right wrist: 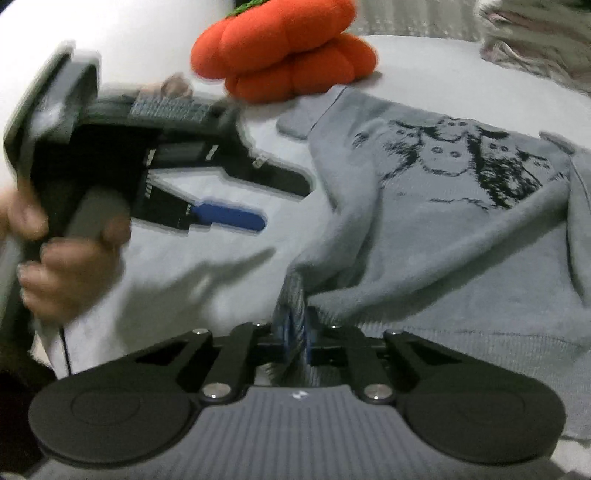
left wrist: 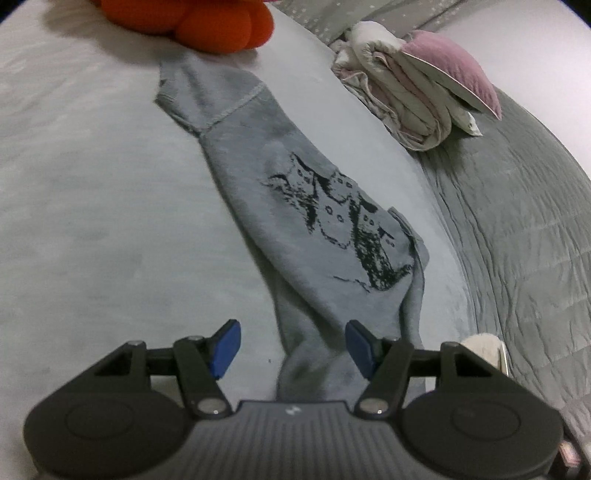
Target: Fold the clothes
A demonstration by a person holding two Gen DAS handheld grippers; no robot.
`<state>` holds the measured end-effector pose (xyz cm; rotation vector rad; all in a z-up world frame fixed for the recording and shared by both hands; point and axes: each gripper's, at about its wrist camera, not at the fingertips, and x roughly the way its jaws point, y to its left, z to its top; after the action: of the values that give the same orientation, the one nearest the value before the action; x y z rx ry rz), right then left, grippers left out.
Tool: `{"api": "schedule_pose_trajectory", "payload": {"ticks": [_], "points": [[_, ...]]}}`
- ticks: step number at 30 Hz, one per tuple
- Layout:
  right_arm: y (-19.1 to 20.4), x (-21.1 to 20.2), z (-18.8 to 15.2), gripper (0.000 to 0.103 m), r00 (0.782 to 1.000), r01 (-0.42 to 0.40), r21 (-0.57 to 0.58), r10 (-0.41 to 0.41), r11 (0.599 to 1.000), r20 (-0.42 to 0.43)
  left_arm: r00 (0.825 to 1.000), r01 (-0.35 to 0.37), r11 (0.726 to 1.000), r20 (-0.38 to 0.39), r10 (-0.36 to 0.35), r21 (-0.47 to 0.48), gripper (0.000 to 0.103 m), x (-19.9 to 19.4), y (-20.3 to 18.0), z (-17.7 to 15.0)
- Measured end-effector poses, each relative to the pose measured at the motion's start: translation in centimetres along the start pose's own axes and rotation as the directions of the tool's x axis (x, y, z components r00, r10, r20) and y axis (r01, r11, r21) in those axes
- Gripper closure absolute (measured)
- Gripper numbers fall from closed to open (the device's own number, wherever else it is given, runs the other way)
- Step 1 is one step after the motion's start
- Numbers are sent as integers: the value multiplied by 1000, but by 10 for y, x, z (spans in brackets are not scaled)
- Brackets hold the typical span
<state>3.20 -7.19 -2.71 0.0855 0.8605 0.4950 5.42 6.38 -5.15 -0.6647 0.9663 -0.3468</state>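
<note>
A grey sweater (left wrist: 295,229) with a black cat print lies lengthwise on the pale bed sheet (left wrist: 92,192), partly folded into a narrow strip. My left gripper (left wrist: 293,347) hovers over its near end, jaws open, blue pads clear of the cloth. In the right wrist view the sweater (right wrist: 424,229) spreads to the right, and my right gripper (right wrist: 293,326) is shut on a bunched edge of it, lifted slightly off the sheet. The left gripper (right wrist: 273,203) shows there at the left, blurred, held by a hand (right wrist: 70,266), with nothing between its fingers.
An orange pumpkin plush (left wrist: 207,22) (right wrist: 284,51) sits just beyond the sweater's far end. A folded white and pink bundle (left wrist: 413,92) rests at the right on a grey quilt (left wrist: 517,229). Bare sheet stretches to the left.
</note>
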Motion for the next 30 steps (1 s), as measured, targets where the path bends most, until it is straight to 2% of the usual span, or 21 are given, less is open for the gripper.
{"api": "schedule_pose_trajectory", "payload": {"ticks": [2, 6, 9, 15, 20, 23, 27, 30], "points": [[-16, -9, 4, 97, 999, 2, 61, -5, 998, 43, 1000, -7, 1000, 0, 7, -3, 40, 1, 1, 0], [-53, -22, 2, 97, 993, 45, 183, -64, 982, 98, 1000, -22, 1000, -11, 22, 4, 40, 7, 1, -1], [-72, -29, -1, 97, 984, 103, 226, -132, 969, 116, 999, -34, 999, -22, 34, 4, 40, 15, -1, -4], [-101, -17, -6, 97, 971, 207, 250, -230, 946, 64, 998, -34, 999, -46, 34, -2, 42, 34, -9, -13], [-117, -8, -12, 97, 972, 213, 287, -233, 934, 36, 998, -8, 999, -57, 10, 32, 44, 47, -26, -23], [-118, -9, -12, 97, 973, 209, 287, -229, 935, 38, 997, 32, 999, -76, -30, 25, 49, 54, -34, -29], [-117, -10, -13, 96, 973, 208, 275, -227, 939, 38, 995, 55, 998, -82, -57, -28, 68, 64, -33, -34], [-118, -11, -13, 95, 974, 204, 269, -223, 941, 39, 993, 73, 995, -89, -79, -73, 73, 68, -31, -36]]}}
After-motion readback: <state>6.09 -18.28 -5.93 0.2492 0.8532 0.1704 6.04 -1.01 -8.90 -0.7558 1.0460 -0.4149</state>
